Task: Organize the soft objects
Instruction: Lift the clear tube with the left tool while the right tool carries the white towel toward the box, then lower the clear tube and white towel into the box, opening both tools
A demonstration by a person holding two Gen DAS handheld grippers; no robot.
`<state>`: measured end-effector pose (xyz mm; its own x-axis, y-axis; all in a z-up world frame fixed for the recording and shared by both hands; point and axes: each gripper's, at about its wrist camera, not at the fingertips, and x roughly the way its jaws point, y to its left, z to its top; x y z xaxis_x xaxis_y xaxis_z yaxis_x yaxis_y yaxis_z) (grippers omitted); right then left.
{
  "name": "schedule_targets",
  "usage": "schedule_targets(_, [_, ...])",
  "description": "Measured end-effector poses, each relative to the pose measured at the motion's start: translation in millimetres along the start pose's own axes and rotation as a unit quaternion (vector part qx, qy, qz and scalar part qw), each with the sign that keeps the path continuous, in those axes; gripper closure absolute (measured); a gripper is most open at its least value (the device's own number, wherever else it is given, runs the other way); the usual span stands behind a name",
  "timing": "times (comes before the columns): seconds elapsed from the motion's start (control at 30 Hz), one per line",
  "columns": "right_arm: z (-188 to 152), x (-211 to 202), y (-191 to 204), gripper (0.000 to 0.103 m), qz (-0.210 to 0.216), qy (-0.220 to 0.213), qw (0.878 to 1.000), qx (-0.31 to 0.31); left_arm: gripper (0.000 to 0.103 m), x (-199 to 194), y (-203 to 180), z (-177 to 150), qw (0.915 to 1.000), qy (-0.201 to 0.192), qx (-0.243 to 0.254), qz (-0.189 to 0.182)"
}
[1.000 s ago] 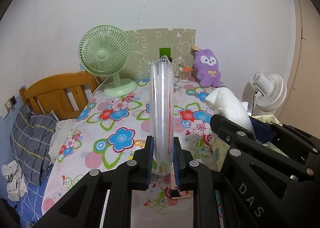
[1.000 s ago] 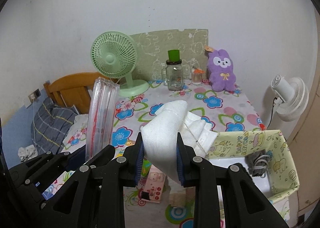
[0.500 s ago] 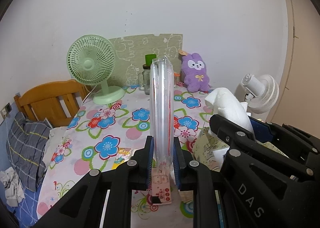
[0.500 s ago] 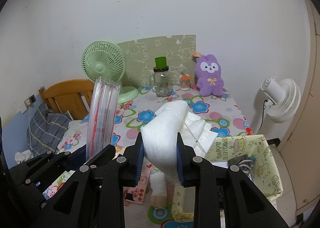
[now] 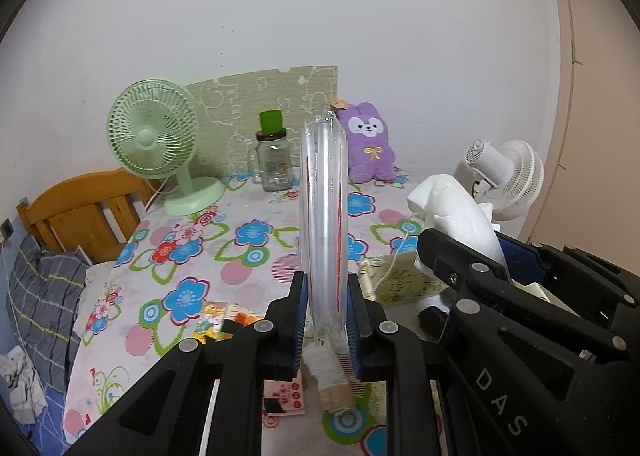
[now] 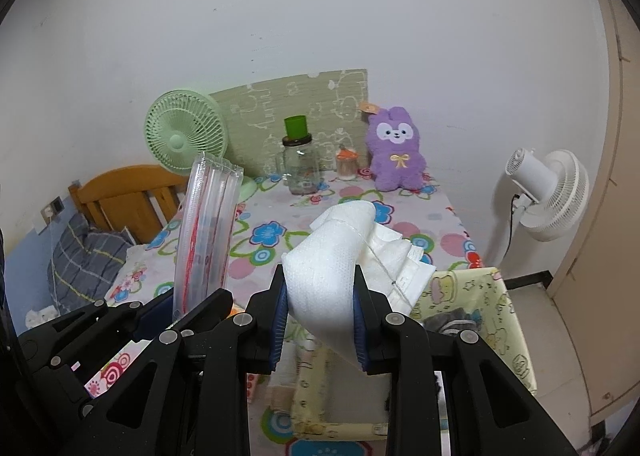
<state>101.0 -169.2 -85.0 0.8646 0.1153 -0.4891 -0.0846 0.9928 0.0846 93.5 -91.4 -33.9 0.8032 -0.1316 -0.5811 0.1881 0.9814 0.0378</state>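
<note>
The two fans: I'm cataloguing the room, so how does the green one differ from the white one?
The green fan stands on the flowered table; the white fan stands beside the table, off its right edge. The green fan's grille faces the camera, while the white fan shows its motor housing and back. Colours differ: pale green versus white. Both have round wire grilles.

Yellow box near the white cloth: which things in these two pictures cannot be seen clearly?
- Yellow box, right wrist view: its inside is mostly hidden by the right gripper and the white cloth.
- Small roll, left wrist view: partly covered by the left gripper and the clear bag.
</note>
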Motion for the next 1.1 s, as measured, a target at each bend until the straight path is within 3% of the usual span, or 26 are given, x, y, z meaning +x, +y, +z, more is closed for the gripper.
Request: schedule_targets(1.1, [-23.0, 6.3, -83.2, 0.072, -0.047, 0.025, 0.998, 0.045, 0.087, 39.1, -76.4, -7.6, 0.9962, 0.042, 0.034, -0.068])
